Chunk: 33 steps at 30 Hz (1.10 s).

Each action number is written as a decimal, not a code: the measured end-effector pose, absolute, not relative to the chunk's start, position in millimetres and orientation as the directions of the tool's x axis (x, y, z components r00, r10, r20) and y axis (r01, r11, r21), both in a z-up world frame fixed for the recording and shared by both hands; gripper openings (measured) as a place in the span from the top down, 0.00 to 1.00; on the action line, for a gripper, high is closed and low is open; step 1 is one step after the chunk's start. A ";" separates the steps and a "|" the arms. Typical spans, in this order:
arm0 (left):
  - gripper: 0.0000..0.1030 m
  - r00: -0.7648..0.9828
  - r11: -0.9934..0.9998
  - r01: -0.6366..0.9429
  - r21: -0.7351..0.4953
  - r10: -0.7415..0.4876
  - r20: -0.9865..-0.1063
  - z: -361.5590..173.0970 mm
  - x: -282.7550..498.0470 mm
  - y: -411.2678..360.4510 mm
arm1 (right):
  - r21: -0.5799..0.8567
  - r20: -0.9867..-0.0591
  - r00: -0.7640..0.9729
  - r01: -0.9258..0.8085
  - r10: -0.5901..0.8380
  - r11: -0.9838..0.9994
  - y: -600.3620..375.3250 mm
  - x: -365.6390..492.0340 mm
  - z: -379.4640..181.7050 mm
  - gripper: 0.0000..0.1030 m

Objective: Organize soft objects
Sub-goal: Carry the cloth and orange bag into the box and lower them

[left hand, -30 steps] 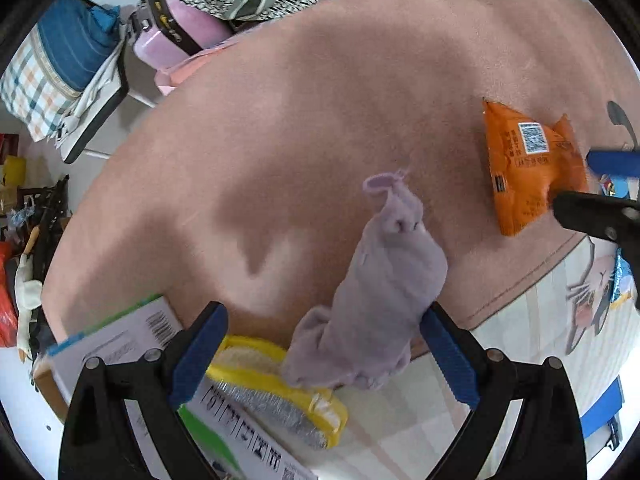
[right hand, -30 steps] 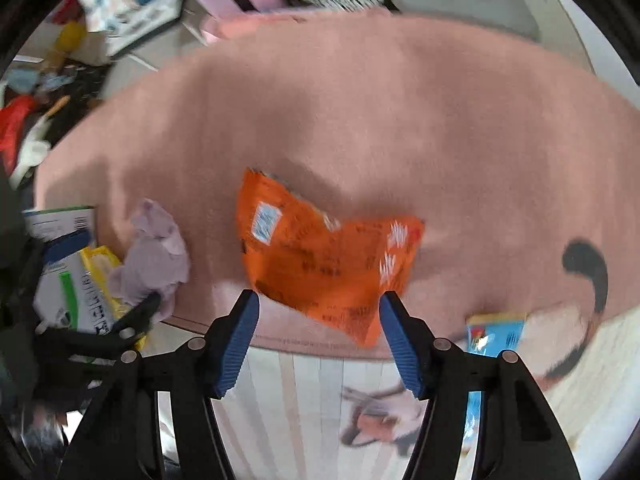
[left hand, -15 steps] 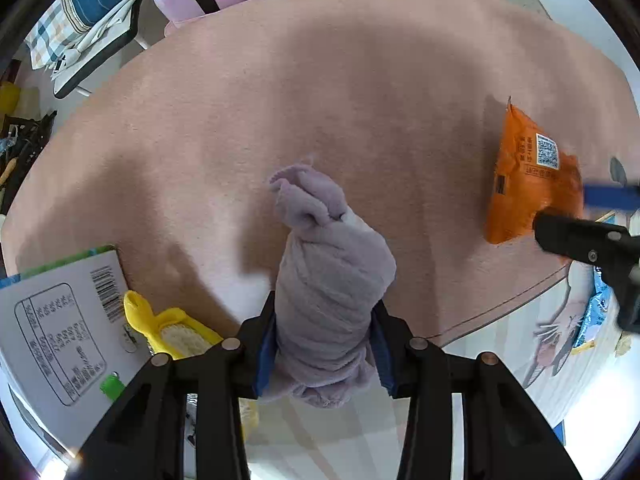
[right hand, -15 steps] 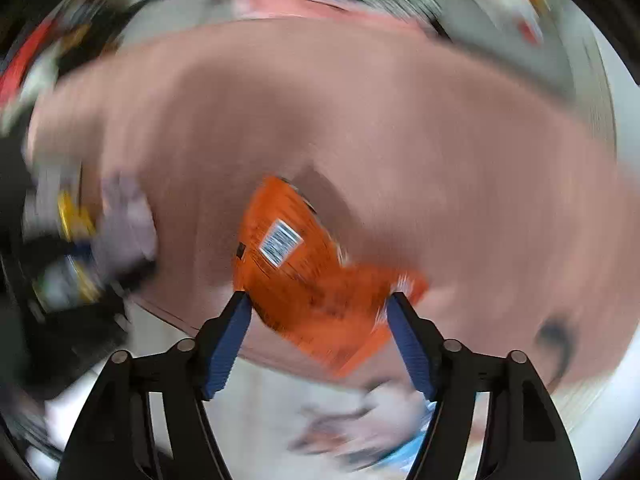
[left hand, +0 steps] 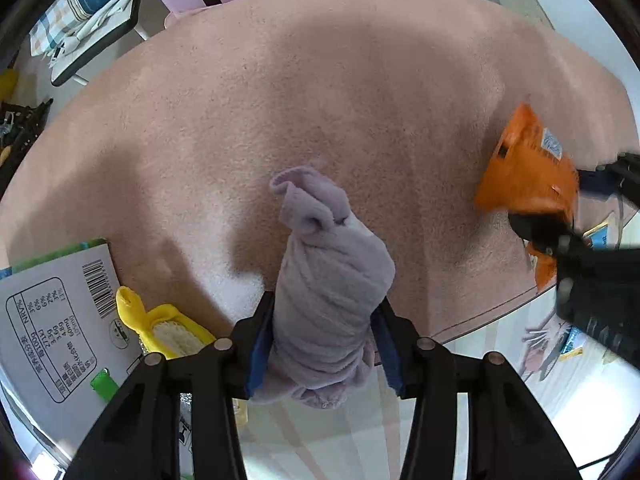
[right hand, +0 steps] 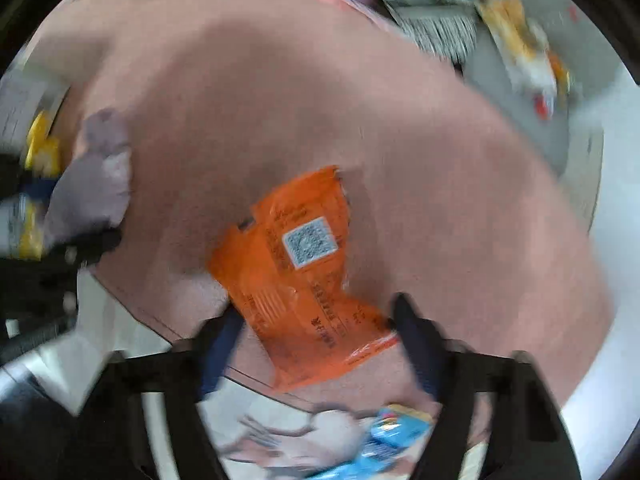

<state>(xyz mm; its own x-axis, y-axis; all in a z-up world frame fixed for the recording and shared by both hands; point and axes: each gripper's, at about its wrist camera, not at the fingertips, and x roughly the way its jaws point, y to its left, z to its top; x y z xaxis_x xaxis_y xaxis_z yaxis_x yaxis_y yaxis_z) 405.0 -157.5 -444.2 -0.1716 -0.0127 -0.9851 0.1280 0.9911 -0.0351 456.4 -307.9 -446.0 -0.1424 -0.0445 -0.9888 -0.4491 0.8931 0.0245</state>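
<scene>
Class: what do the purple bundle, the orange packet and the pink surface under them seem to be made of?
Purple bundle: soft fleece-like fabric, matte and fuzzy, bulging between the left gripper fingers. Orange packet: probably thin plastic film, glossy, creased, printed. Pink rug: short-pile textile, from its nubbly matte texture.

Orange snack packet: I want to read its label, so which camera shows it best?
The right wrist view: the orange snack packet lies nearly whole between the right gripper fingers, QR code facing up, though motion blur softens the print. The left wrist view shows it only at the right edge, partly hidden behind that gripper.
</scene>
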 end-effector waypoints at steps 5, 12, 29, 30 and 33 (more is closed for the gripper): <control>0.55 -0.156 0.990 0.138 -0.032 -0.010 -0.988 -444.1 395.9 -168.3 | 0.122 -0.984 -0.157 -0.218 0.088 0.968 -334.7 465.6 -446.1 0.51; 0.68 -0.106 0.993 0.115 -0.041 -0.029 -0.994 -426.1 386.7 -162.1 | 0.078 -0.992 -0.098 -0.003 0.077 0.997 -364.5 442.9 -434.3 0.60; 0.68 0.215 0.988 -0.012 -0.152 -0.146 -0.966 -229.5 276.5 8.6 | 0.327 -0.937 0.119 -0.034 0.328 0.945 -195.4 297.8 -255.3 0.62; 0.68 0.210 0.988 -0.025 -0.151 -0.143 -0.967 -225.6 268.6 26.4 | 0.356 -0.927 0.109 -0.053 0.360 0.933 -166.5 284.7 -249.9 0.62; 0.68 0.170 0.985 -0.088 -0.146 -0.129 -0.977 -226.5 247.1 85.9 | 0.404 -0.910 0.068 -0.086 0.410 0.911 -88.3 254.5 -251.0 0.62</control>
<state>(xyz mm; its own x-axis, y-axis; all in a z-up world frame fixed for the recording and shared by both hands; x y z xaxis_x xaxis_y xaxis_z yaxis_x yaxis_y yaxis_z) 247.1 85.9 -226.5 0.1701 -0.1292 -0.9769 -0.0875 0.9855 -0.1456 254.5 -88.3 -251.0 0.0678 0.4097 -0.9097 -0.0863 0.9108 0.4037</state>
